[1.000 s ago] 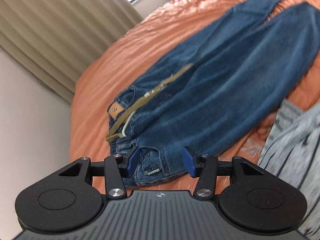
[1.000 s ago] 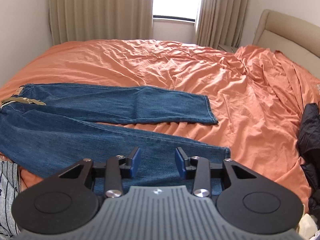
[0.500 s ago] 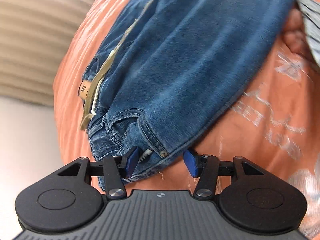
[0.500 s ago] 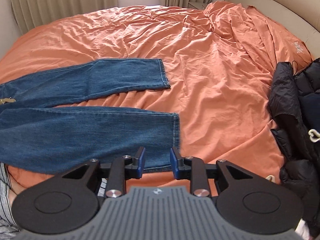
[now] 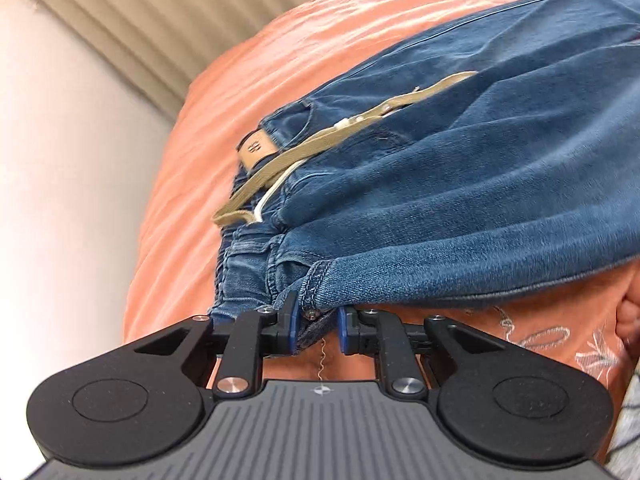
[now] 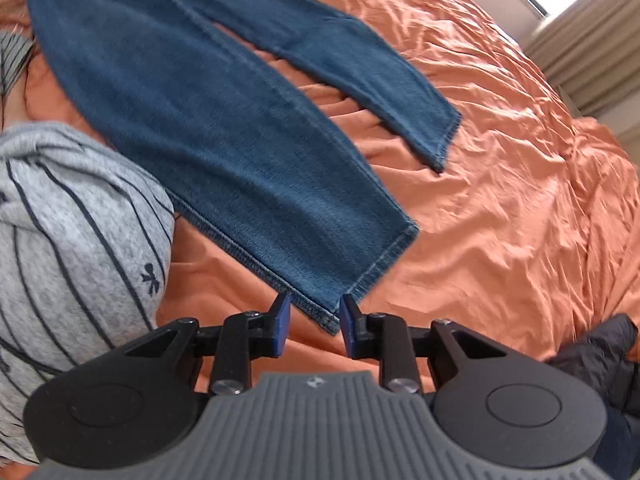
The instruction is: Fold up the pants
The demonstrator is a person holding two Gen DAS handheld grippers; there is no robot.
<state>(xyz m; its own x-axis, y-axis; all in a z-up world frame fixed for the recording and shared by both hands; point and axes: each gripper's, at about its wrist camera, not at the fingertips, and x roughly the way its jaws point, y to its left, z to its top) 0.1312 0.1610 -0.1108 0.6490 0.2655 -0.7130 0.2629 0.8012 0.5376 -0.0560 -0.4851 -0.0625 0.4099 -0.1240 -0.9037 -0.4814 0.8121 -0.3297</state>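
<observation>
Blue jeans (image 5: 460,184) with a tan belt (image 5: 320,144) lie flat on the orange bed. My left gripper (image 5: 317,328) is open, its blue pads on either side of the near waistband corner (image 5: 316,284). In the right wrist view the two legs (image 6: 224,128) stretch away to the upper left. My right gripper (image 6: 313,326) is open, its pads straddling the near leg's hem corner (image 6: 326,316). The far leg's hem (image 6: 444,140) lies further out on the bed.
The orange bedspread (image 6: 500,208) is wrinkled around the jeans. A grey striped garment (image 6: 68,240) is at the left, close to my right gripper. A dark jacket (image 6: 600,360) lies at the right edge. Curtains (image 5: 168,24) and a wall stand beyond the bed.
Both grippers have come down to the jeans' near edge. The left one's jaws have narrowed around the waistband corner. The right one has tilted and now straddles the near hem corner.
</observation>
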